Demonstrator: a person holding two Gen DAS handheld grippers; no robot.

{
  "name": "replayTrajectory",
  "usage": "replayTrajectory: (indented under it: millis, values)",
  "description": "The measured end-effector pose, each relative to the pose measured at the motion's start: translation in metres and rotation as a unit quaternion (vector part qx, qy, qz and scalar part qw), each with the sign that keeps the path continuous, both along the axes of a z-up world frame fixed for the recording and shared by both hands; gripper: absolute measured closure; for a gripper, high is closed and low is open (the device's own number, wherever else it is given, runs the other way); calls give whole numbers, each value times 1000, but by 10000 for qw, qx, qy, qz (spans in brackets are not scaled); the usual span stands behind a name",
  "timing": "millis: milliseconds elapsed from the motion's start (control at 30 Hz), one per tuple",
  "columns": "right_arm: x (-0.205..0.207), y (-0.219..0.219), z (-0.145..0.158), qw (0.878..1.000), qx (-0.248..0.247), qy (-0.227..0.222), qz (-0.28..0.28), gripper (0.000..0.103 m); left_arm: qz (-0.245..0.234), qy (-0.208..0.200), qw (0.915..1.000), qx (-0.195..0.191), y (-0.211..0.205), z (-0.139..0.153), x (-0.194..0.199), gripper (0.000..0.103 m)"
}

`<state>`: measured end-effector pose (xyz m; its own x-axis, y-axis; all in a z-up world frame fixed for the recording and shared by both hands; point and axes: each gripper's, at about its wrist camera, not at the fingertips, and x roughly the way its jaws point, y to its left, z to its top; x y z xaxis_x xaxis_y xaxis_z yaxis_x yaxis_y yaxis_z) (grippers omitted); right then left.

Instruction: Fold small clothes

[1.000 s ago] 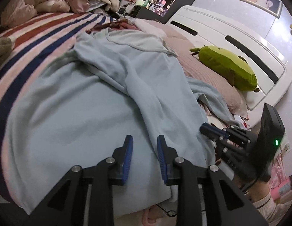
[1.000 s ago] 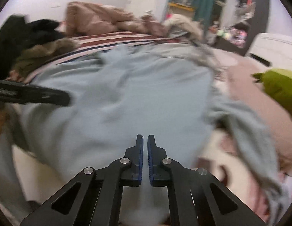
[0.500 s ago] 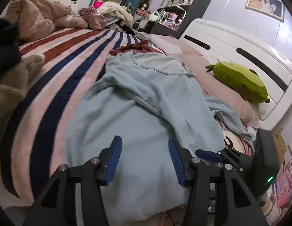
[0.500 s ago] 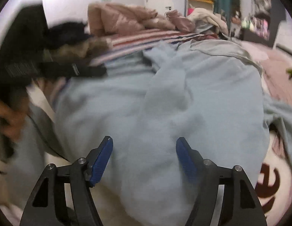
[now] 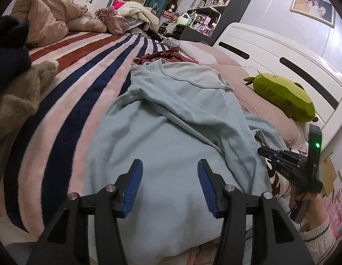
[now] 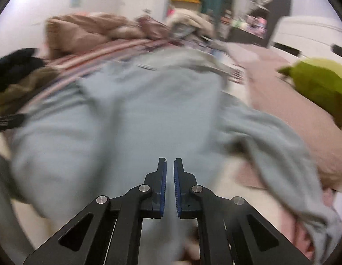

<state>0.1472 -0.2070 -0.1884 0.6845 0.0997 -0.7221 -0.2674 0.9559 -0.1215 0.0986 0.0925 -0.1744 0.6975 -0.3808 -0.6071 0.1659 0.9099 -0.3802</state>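
The picture is blurred. The right tool [image 6: 168, 183] hangs with its blue pads almost together and nothing between them, above a pale blue garment [image 6: 131, 119] spread on the bed [image 6: 288, 119]. One sleeve [image 6: 279, 148] trails right. A green plush toy [image 6: 319, 86] lies far right; brown bedding [image 6: 87, 33] is heaped far left.

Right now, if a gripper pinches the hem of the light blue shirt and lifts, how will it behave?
Probably floppy: the light blue shirt lies in soft creases on the striped blanket, so it should drape and sag from one pinch. Likely light, thin knit. One sleeve trails toward the green plush toy and would probably drag behind.
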Motion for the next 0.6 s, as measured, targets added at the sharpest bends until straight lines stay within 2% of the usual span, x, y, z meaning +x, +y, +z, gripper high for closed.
replayTrajectory:
  millis: [100,133,167,233,300,333,367,433,467,533,600]
  values:
    - [-12,-18,14,9934,1096,138,298,98,-27,7,10000,40,-3,0,2,52]
    - [-18,-15,16,9903,1289,173,485,89,-29,13,10000,39,-3,0,4,51]
    - [-28,-5,17,9879,1356,182,729,71,-29,25,10000,38,-4,-1,5,51]
    - [-45,17,12,9855,1306,201,1065,56,-15,66,10000,62,-4,-2,9,51]
    - [-54,40,0,9785,1444,434,1410,51,-21,93,9999,54,-6,-2,11,51]
    - [-54,48,-6,9784,1412,509,1422,39,-61,96,9999,20,-7,-1,12,51]
    - [-54,54,-12,9813,1274,515,1349,33,-134,75,9999,-51,-10,1,11,49]
    - [-52,63,-24,9889,851,423,1139,36,-314,22,9993,-202,-16,4,11,40]
    - [-55,64,-24,9902,796,302,1107,65,-436,-8,9986,-284,-21,6,13,40]
    - [-59,66,-22,9921,611,61,1096,98,-687,-58,9966,-446,-34,8,21,38]
    - [-64,65,-15,9879,772,-71,1343,99,-828,-7,9950,-555,-46,6,36,38]
